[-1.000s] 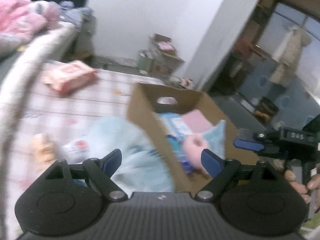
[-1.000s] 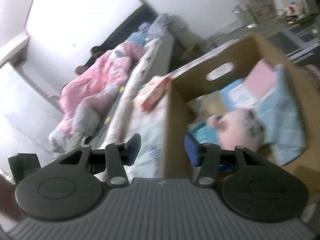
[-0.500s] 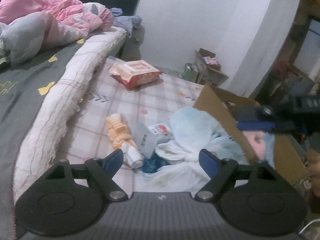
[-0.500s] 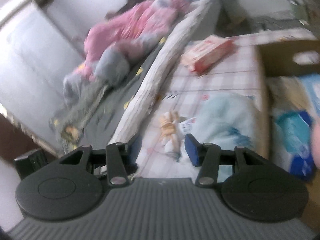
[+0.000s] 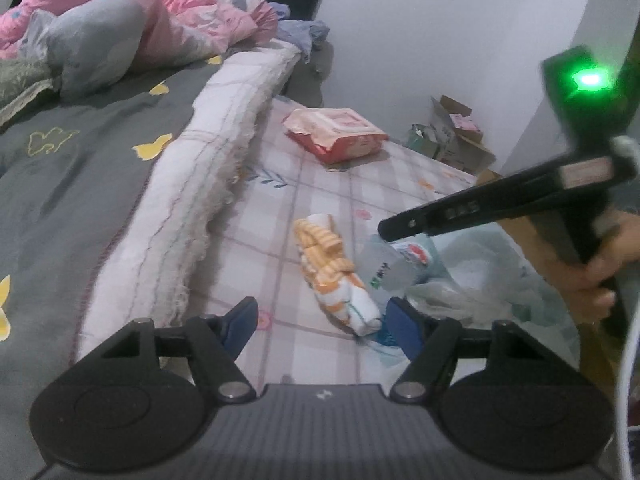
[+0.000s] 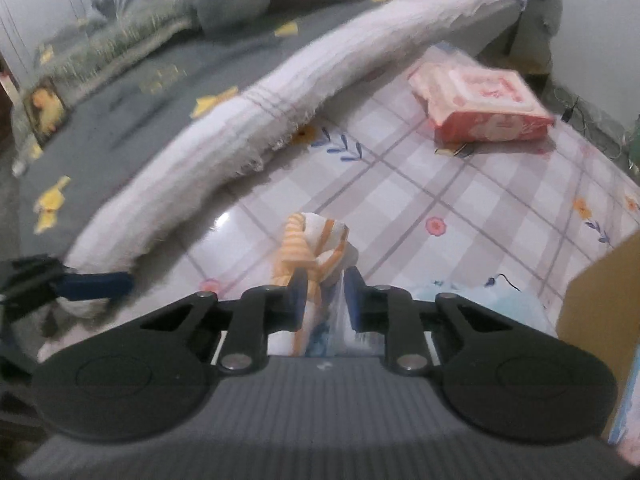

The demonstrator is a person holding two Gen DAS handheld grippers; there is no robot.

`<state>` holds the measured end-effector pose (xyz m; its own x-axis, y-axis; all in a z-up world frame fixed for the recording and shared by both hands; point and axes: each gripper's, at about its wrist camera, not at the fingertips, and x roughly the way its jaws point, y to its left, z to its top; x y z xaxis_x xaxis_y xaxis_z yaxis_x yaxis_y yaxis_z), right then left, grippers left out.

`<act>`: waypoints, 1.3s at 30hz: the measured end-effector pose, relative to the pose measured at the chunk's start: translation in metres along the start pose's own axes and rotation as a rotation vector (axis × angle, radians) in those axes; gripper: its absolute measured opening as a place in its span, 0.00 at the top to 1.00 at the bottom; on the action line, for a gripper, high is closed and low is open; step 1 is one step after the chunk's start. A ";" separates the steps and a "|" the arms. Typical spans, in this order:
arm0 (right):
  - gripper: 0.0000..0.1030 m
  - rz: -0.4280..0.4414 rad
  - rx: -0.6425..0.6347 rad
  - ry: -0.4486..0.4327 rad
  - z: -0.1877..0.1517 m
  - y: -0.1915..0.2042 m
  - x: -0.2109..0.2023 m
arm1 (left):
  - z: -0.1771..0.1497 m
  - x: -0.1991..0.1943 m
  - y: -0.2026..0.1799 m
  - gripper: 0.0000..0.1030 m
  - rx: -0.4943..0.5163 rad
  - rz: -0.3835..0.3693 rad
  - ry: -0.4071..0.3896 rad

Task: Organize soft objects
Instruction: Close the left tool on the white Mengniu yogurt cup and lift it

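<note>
Closing my right claw (image 6: 325, 292) on the orange-striped cloth (image 6: 310, 248) lying on the checked mat (image 6: 460, 184), I am judging the sorting partly done. My left claw (image 5: 318, 322) is hanging wide and empty nearby, while the pink wipes pack (image 5: 336, 133) and light-blue fabric (image 5: 472, 280) are waiting outside the cardboard box (image 6: 600, 292).
</note>
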<state>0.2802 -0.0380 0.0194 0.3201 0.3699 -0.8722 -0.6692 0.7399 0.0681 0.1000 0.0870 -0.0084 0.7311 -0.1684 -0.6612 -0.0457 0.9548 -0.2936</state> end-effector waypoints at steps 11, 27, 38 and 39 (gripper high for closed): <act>1.00 0.132 0.165 0.034 0.010 -0.035 0.020 | 0.013 0.017 0.008 0.34 -0.013 -0.046 0.014; 0.96 0.299 0.482 -0.047 -0.014 -0.129 0.013 | 0.042 0.076 -0.041 0.33 0.101 -0.128 0.070; 0.96 0.381 0.608 -0.047 -0.021 -0.155 0.025 | 0.059 0.131 -0.062 0.28 0.115 -0.117 0.157; 0.96 0.386 0.612 -0.047 -0.022 -0.156 0.026 | 0.059 0.135 -0.062 0.28 0.110 -0.112 0.164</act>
<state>0.3784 -0.1562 -0.0244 0.1742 0.6816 -0.7107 -0.2492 0.7287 0.6378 0.2414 0.0195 -0.0388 0.6067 -0.3040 -0.7346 0.1108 0.9473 -0.3005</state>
